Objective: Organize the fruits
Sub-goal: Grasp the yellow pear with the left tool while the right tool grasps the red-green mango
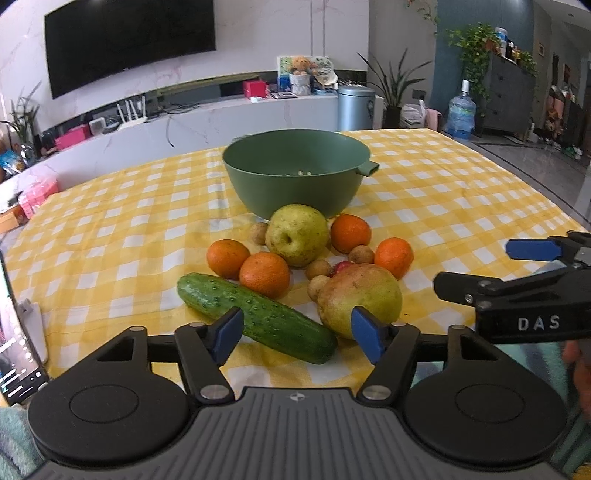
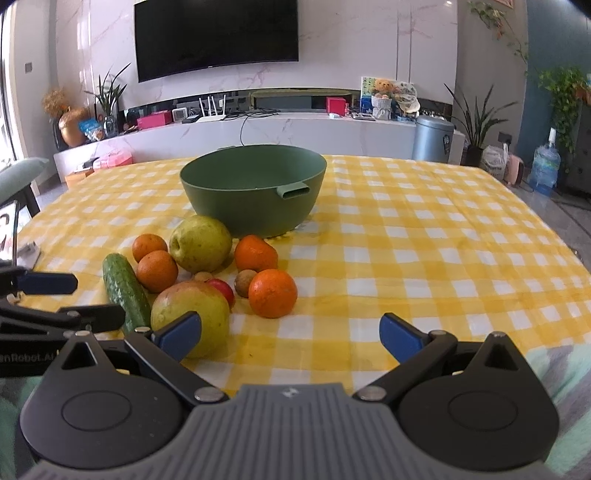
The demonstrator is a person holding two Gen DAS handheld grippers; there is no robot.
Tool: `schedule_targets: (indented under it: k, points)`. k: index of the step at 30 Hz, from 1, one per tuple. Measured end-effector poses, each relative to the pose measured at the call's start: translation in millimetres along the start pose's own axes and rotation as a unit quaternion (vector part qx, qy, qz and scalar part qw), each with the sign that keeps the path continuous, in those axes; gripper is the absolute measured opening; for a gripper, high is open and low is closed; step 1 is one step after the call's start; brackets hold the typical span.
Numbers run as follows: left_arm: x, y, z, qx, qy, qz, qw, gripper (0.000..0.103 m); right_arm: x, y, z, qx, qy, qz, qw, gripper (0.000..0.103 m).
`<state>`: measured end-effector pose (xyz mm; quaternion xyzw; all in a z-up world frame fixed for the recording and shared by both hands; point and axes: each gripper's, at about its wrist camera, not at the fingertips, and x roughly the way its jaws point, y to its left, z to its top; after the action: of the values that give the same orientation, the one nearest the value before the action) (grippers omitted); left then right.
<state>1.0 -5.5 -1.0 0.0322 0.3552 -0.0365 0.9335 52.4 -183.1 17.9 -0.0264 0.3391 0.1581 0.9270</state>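
The fruit lies in a loose cluster on the yellow checked cloth (image 1: 424, 192) that covers the table, just in front of a green bowl (image 1: 295, 177). Nearest the bowl sits a yellow-green pear (image 1: 297, 236), with an orange (image 1: 350, 233) to its right and another orange (image 1: 393, 257) a little nearer and farther right. To the pear's left lie two more oranges, one farther left (image 1: 228, 258) and one touching it on the near side (image 1: 264, 275). A cucumber (image 1: 255, 317) lies slantwise in front of these, its far end to the left and its near end toward the middle. Just right of the cucumber's near end sits a large fruit with a reddish-green skin (image 1: 360, 299), and small brown round fruits (image 1: 318, 268) are tucked between the bigger pieces; a small red fruit (image 2: 221, 290) shows behind the large one. The bowl stands upright with a short spout on its right side, and something small and pale lies at its bottom. The left tongs (image 1: 297, 336) hover low at the near edge of the table with the blue pads spread wide, holding nothing, the cucumber's near end and the large fruit seen between them. The right tongs (image 2: 290, 336) are likewise released and empty, to the right of the cluster over bare cloth. Behind the table run a white marble shelf and a dark television (image 2: 216, 35) on the wall.
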Motion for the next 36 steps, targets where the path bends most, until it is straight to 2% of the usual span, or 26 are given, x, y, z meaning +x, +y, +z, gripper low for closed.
schedule_targets:
  k: [6,8,12,15,18,20,23,25,28,32,36]
  points:
    - [8.7,11.0,17.1,-0.012,0.016,-0.030,0.9993,0.068,10.4,-9.6,7.5,0.038,0.003,0.041,0.998,0.097]
    - [14.4,16.5,24.5,-0.023,0.022,-0.035,0.9989,0.063,17.7,-12.8,11.8,0.048,0.010,0.058,0.997,0.089]
    - [29.8,28.5,38.9,-0.045,0.035,-0.053,0.9970,0.058,37.7,-16.9,24.8,0.063,0.033,0.069,0.995,0.080]
    - [43.6,33.5,49.2,-0.044,0.042,-0.061,0.9963,0.058,53.9,-18.6,37.5,0.069,0.045,0.074,0.994,0.072]
    - [56.5,38.2,56.6,-0.042,0.051,-0.079,0.9947,0.058,68.4,-19.1,45.1,0.076,0.061,0.071,0.993,0.068]
    - [61.1,40.0,58.5,-0.037,0.056,-0.081,0.9944,0.058,71.7,-20.5,43.4,0.087,0.073,0.077,0.991,0.061]
    - [60.0,41.7,56.6,-0.035,0.068,-0.089,0.9930,0.058,67.6,-23.3,34.7,0.114,0.096,0.093,0.984,0.061]
    - [56.4,42.8,53.8,-0.038,0.075,-0.098,0.9916,0.058,59.6,-19.6,29.0,0.122,0.097,0.097,0.983,0.061]
    - [50.8,43.4,49.3,-0.040,0.079,-0.093,0.9917,0.058,46.1,-10.2,24.9,0.106,0.082,0.094,0.987,0.061]
    - [44.8,44.6,46.6,-0.045,0.076,-0.087,0.9924,0.058,35.8,0.8,25.6,0.094,0.070,0.118,0.986,0.061]
    - [42.2,47.0,43.2,-0.050,0.079,-0.075,0.9928,0.057,42.4,18.1,24.2,0.073,0.085,0.136,0.984,0.062]
